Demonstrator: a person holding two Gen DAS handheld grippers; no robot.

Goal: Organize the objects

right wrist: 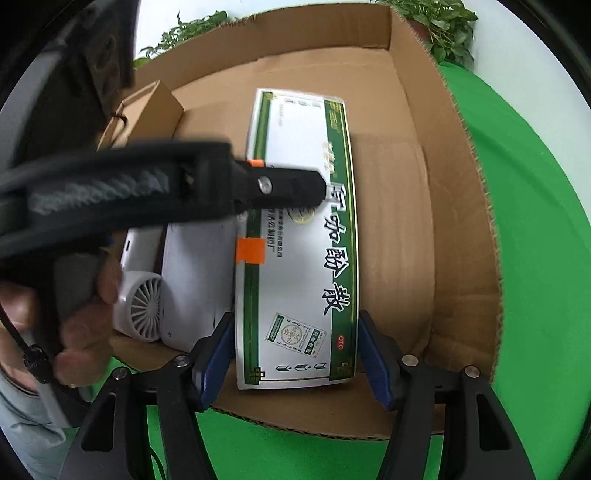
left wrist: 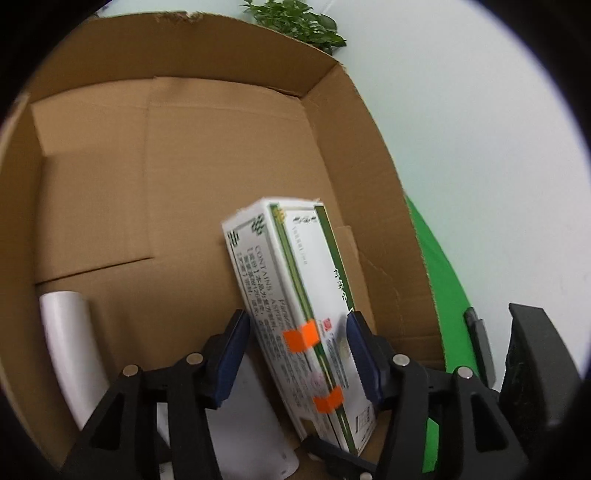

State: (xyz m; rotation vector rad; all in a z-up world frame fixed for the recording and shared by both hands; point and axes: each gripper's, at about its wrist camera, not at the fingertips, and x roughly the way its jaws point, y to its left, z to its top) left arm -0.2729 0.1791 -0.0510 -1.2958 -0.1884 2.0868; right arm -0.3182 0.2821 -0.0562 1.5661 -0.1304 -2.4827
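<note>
Pale wall (left wrist: 461, 110), green cloth (right wrist: 535, 221), leafy plants (left wrist: 299, 22) behind.

A white-and-green medicine box (right wrist: 299, 236) is lying flat inside the cardboard box (right wrist: 461, 229), beside a white fan (right wrist: 142, 306).

Medicine box (right wrist: 299, 236): "OTC", "阿咖酚散"; side "CONTAINS".

A green cloth surface (right wrist: 535, 258) carries the open cardboard box (right wrist: 465, 229).
</note>
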